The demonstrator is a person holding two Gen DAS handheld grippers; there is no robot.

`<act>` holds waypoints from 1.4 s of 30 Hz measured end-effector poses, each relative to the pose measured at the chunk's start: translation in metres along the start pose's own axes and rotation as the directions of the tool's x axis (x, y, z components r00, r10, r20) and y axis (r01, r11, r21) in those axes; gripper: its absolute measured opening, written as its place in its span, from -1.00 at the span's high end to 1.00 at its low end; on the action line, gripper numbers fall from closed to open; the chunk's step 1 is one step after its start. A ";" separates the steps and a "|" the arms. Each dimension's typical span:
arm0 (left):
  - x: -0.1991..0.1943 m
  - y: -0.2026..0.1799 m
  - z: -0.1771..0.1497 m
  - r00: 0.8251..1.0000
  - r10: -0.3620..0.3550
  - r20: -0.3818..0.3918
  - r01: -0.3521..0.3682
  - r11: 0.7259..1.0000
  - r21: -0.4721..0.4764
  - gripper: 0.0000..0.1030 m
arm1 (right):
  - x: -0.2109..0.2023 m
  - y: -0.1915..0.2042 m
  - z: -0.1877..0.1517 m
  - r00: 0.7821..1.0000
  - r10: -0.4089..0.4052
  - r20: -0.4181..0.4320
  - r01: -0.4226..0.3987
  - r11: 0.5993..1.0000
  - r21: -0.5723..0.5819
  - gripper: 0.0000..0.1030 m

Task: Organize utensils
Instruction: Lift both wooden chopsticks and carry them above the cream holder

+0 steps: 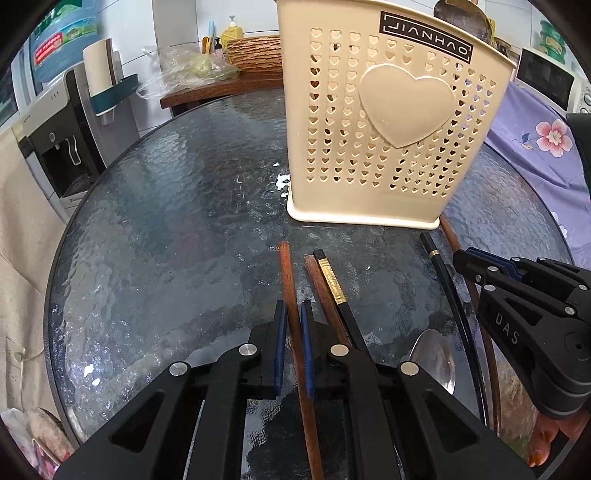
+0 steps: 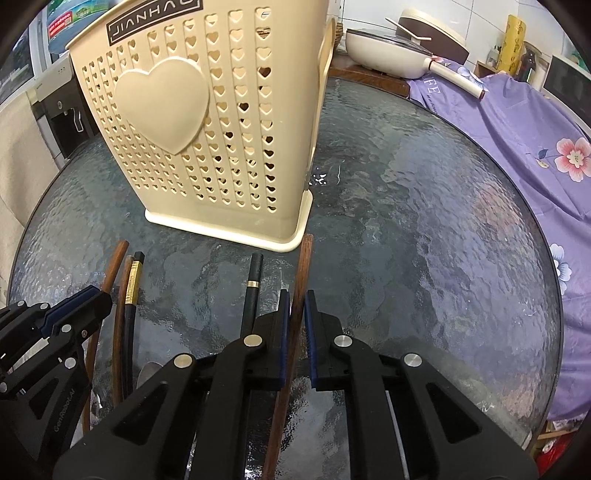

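A cream utensil holder (image 1: pixel 391 122) with heart holes stands on the round glass table (image 1: pixel 166 229); it also shows in the right wrist view (image 2: pixel 207 122). Several chopsticks lie in front of it. My left gripper (image 1: pixel 292 314) straddles a brown wooden chopstick (image 1: pixel 286 273), fingers close on both sides with slight gaps. Beside it lie another brown chopstick and a black one with a gold band (image 1: pixel 332 280). My right gripper (image 2: pixel 296 306) straddles another brown chopstick (image 2: pixel 304 266) the same way. A black chopstick (image 2: pixel 253 284) lies just left. A metal spoon (image 1: pixel 434 358) lies between the grippers.
A purple floral cloth (image 2: pixel 517 147) covers things at the table's right. A pan (image 2: pixel 406 48) sits behind on a wooden counter. A water dispenser (image 1: pixel 62 133) stands at the left, beyond the table edge. Utensil handles poke from the holder's top (image 1: pixel 461 18).
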State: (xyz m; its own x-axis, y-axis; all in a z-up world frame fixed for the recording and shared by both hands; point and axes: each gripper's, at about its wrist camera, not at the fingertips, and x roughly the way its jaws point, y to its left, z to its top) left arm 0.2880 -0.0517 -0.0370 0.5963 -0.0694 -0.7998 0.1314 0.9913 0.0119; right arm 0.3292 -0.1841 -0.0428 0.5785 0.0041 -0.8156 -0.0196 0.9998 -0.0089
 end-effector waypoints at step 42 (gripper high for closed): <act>-0.035 0.018 0.008 0.993 -0.079 0.087 0.082 0.996 -0.034 0.87 | -0.047 -0.034 -0.002 0.976 0.157 0.148 -0.169 0.983 0.075 0.86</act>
State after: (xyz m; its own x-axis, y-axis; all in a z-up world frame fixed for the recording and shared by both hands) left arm 0.2759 -0.0327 -0.0045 0.6509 -0.1569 -0.7428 0.1527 0.9855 -0.0743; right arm 0.3014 -0.2180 -0.0053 0.6826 0.1641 -0.7121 -0.0562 0.9834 0.1727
